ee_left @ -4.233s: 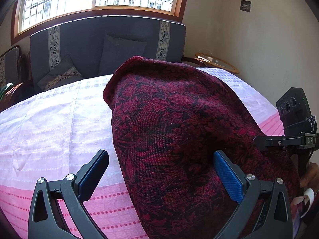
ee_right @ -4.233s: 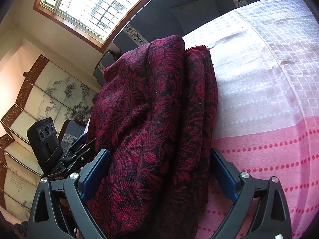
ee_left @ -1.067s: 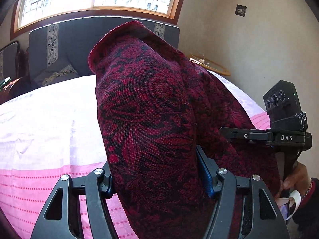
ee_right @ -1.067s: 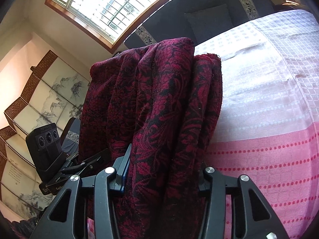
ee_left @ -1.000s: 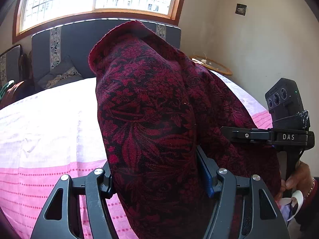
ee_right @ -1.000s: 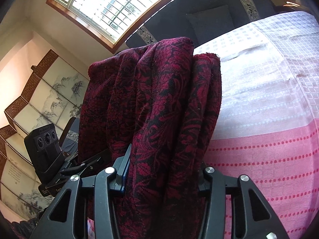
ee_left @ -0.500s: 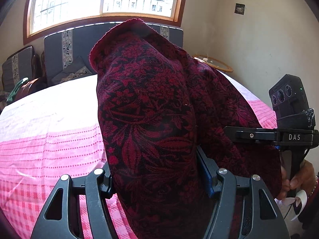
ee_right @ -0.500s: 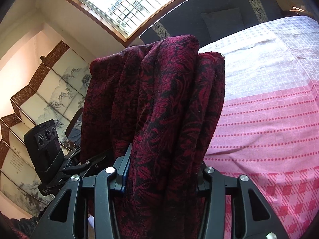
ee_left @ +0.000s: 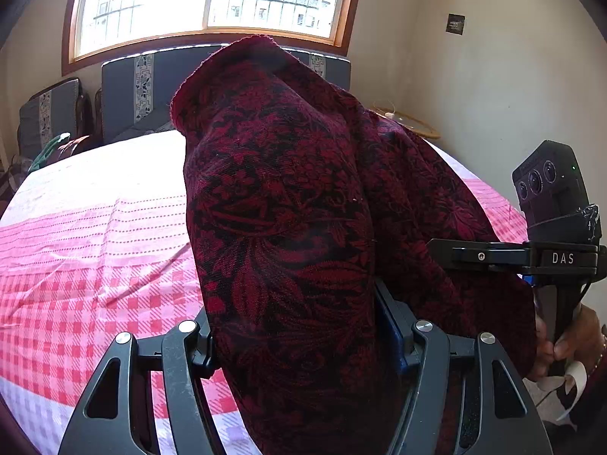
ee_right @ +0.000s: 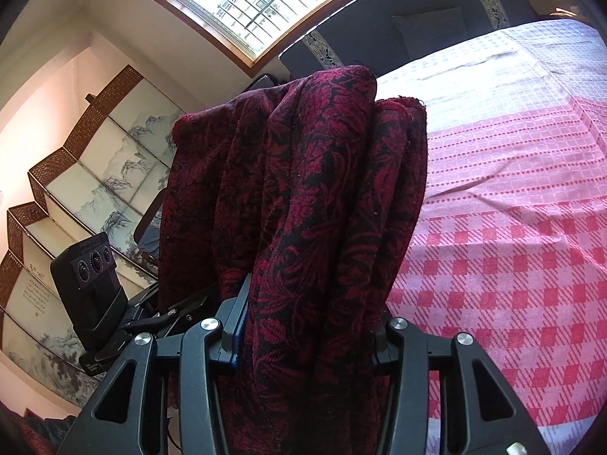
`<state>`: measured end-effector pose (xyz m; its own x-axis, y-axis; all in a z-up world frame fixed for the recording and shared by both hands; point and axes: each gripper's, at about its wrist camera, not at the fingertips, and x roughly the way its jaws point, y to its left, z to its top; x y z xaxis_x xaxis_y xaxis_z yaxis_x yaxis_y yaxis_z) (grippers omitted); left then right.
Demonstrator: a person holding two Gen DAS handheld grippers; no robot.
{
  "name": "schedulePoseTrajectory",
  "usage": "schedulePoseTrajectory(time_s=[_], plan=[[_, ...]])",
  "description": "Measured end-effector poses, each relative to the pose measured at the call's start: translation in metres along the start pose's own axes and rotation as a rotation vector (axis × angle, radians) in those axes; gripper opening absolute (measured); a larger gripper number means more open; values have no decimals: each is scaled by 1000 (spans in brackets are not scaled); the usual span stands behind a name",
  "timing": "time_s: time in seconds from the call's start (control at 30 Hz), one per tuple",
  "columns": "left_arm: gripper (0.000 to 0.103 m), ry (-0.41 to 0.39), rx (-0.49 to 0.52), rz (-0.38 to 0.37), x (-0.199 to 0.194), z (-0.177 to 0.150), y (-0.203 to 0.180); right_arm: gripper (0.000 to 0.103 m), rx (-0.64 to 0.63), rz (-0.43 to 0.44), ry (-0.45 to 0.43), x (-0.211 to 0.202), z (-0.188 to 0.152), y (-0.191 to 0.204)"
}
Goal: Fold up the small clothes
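Observation:
A dark red cloth with a black floral pattern (ee_left: pixel 288 204) is held up above the bed. My left gripper (ee_left: pixel 299 326) is shut on one bunched part of it. My right gripper (ee_right: pixel 307 318) is shut on another bunched part, also seen in the right wrist view (ee_right: pixel 311 174), where the cloth hangs in several folds. The cloth stands up in front of both cameras and hides the fingertips. The right gripper's body (ee_left: pixel 550 227) shows at the right of the left wrist view, the left gripper's body (ee_right: pixel 95 276) at the left of the right wrist view.
Below lies a bed with a pink and white checked cover (ee_left: pixel 95 265), also in the right wrist view (ee_right: pixel 512 227). A dark grey sofa (ee_left: pixel 125 87) stands under the window behind it. A folding screen (ee_right: pixel 76 174) stands at the left. A small round table (ee_left: pixel 409 125) is by the wall.
Both grippers closed on the cloth about four seconds ago. Since a second ago they have pulled back and up together with the cloth, so more of the checked cover shows.

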<state>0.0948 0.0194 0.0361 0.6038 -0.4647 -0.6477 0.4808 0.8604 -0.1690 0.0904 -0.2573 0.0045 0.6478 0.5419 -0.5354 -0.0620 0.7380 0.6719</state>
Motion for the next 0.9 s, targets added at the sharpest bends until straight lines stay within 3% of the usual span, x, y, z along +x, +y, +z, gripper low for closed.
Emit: schedulePoseTrajectory(time_s=[0.43, 0.5, 0.9], plan=[[65, -12, -23, 16, -22, -16, -5, 44, -35, -6, 5, -1, -12, 17], [65, -15, -24, 15, -23, -19, -5, 44, -35, -5, 5, 11, 4, 19], [66, 2, -50, 7, -11, -20, 3, 43, -69, -31, 11, 21, 10, 24]])
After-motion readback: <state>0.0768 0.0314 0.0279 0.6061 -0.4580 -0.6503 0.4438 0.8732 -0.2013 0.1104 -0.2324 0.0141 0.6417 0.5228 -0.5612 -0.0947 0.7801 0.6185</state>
